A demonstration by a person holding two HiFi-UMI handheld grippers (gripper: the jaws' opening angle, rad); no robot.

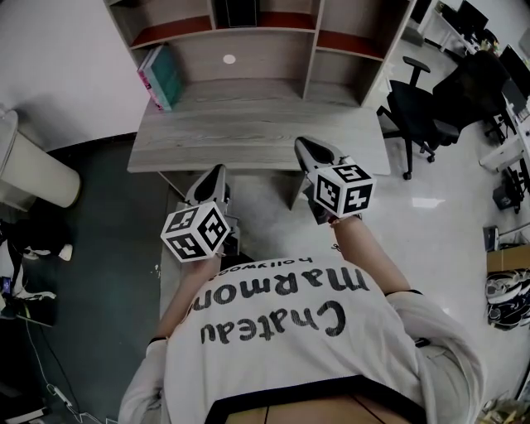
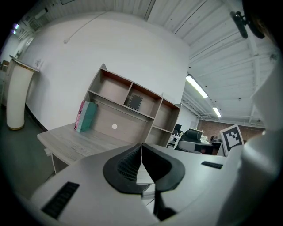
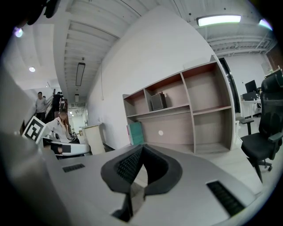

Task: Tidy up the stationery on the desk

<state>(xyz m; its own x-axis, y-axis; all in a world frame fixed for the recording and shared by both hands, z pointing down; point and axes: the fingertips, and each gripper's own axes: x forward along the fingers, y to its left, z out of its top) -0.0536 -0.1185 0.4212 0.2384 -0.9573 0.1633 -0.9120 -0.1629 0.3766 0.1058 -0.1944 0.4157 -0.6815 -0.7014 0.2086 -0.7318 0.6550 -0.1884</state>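
A grey wood-grain desk (image 1: 248, 132) with a shelf unit on top stands in front of me. A teal and pink book (image 1: 163, 76) leans upright at the desk's back left, also seen in the left gripper view (image 2: 86, 115) and the right gripper view (image 3: 136, 132). A dark box (image 1: 236, 10) sits on the upper shelf. No loose stationery shows on the desktop. My left gripper (image 1: 217, 171) hangs just before the desk's front edge, shut on nothing (image 2: 141, 146). My right gripper (image 1: 306, 143) reaches over the front edge, also shut and empty (image 3: 142, 147).
A black office chair (image 1: 422, 116) stands right of the desk. A white cylindrical bin (image 1: 29, 166) is at the far left on the floor. More desks and chairs fill the far right. People (image 3: 57, 126) are in the background of the right gripper view.
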